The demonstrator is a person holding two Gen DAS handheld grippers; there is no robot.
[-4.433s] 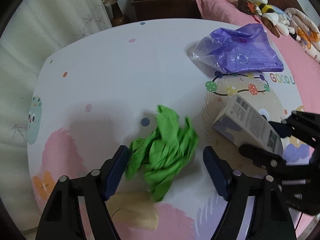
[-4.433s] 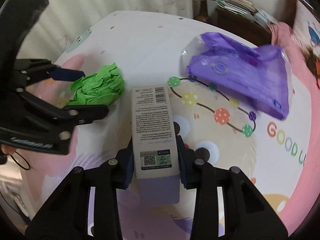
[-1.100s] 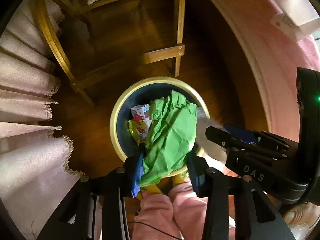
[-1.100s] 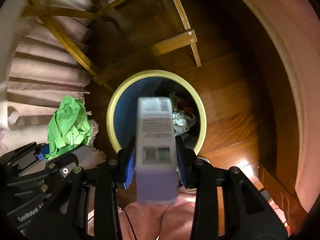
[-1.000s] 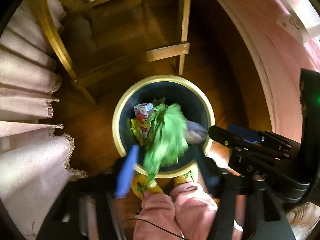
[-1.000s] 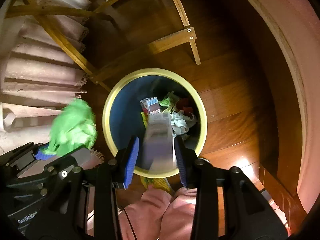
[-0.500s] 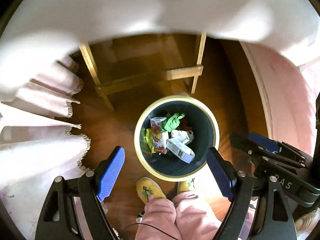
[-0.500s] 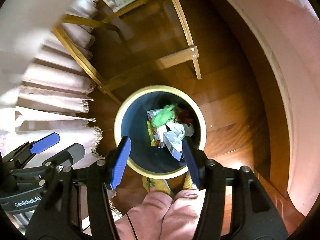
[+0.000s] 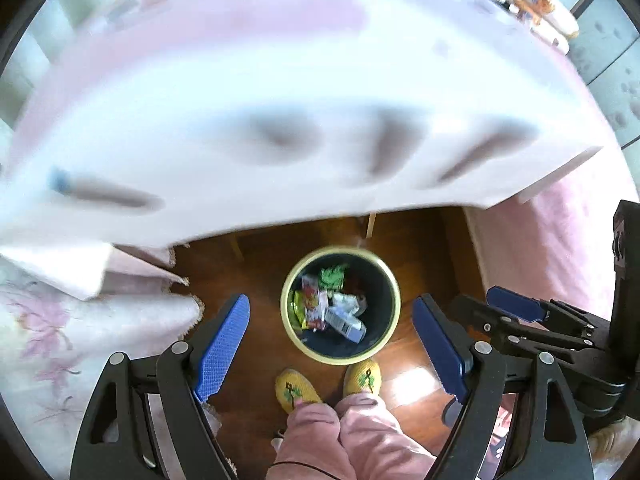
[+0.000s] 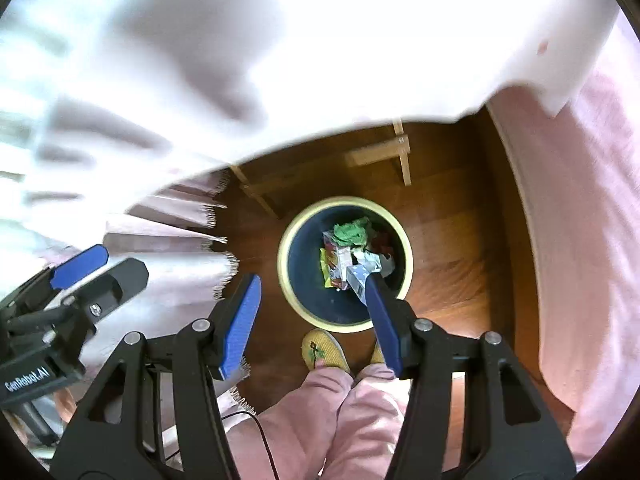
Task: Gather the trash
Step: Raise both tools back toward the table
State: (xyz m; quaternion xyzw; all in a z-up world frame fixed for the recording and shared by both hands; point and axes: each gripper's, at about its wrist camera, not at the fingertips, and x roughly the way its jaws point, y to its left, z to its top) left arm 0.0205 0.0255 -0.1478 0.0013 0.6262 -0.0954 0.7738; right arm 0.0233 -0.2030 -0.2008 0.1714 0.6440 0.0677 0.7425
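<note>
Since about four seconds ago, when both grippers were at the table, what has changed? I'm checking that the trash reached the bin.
The green crumpled paper and the white carton, then held over the table, now lie in the bin. Both were let go: the left gripper and right gripper have just been opening, with nothing between their jaws, and have lifted away from the bin. The bin stands where it was a second ago, at the person's slippers.

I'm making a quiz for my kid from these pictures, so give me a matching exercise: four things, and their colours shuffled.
Things:
1. bin rim
2. crumpled paper
3. slippers
4. trousers

Colours:
A. pink
B. bright green
C. pale yellow
D. yellow with a green pattern

Pairs: 1-C, 2-B, 3-D, 4-A
</note>
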